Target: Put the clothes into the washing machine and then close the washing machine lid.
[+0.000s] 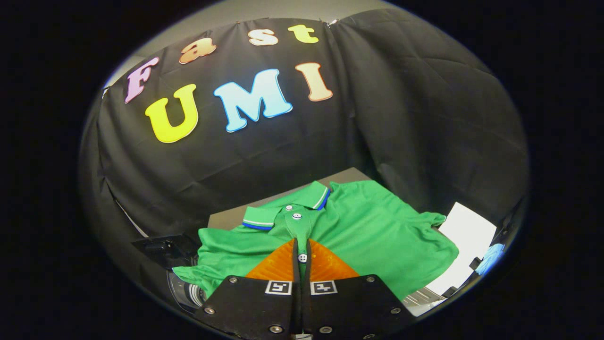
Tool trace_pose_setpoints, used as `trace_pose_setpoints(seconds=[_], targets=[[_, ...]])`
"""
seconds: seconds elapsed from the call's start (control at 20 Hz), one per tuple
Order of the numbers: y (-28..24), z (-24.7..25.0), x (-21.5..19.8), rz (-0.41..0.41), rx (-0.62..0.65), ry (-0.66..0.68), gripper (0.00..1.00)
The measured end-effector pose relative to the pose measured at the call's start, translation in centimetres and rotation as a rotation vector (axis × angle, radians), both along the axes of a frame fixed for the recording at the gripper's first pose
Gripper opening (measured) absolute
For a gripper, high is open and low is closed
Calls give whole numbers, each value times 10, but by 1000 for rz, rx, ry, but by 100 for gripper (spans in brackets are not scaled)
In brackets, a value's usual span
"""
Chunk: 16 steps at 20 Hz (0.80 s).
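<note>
A green polo shirt (373, 236) with a blue-and-white striped collar (283, 210) lies spread over a dark surface (224, 219). My gripper (302, 243) sits over the shirt's front. Its two orange fingers (276, 264) are pressed together on the button placket, and a thin strip of green cloth with a white button (302, 258) shows between them. Below the shirt's left sleeve, a rounded grey and chrome part (185, 290) of what may be the washing machine peeks out. Its opening and lid are hidden.
A white flat panel (467, 238) stands just beyond the shirt's right sleeve, with a small blue thing (490, 257) past it. A black block (163, 248) sits beside the left sleeve. The black cloth wall closes in behind and on both sides.
</note>
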State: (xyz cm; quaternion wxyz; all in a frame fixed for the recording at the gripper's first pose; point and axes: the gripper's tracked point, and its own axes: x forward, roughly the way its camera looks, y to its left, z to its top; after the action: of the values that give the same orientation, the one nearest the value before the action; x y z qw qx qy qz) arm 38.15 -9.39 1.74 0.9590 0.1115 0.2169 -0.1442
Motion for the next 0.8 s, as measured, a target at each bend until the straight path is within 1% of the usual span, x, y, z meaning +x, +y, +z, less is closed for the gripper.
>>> trace_pose_setpoints(seconds=[0.25, 0.35, 0.45, 0.6, 0.8], targets=[[35, 77, -11, 45, -66, -111, 0], [51, 102, -1, 67, -109, -130, 0], [71, 126, 6, 91, -118, -168, 0], [97, 145, 11, 108, -131, -199, 0], [142, 152, 18, 149, -122, -212, 0]])
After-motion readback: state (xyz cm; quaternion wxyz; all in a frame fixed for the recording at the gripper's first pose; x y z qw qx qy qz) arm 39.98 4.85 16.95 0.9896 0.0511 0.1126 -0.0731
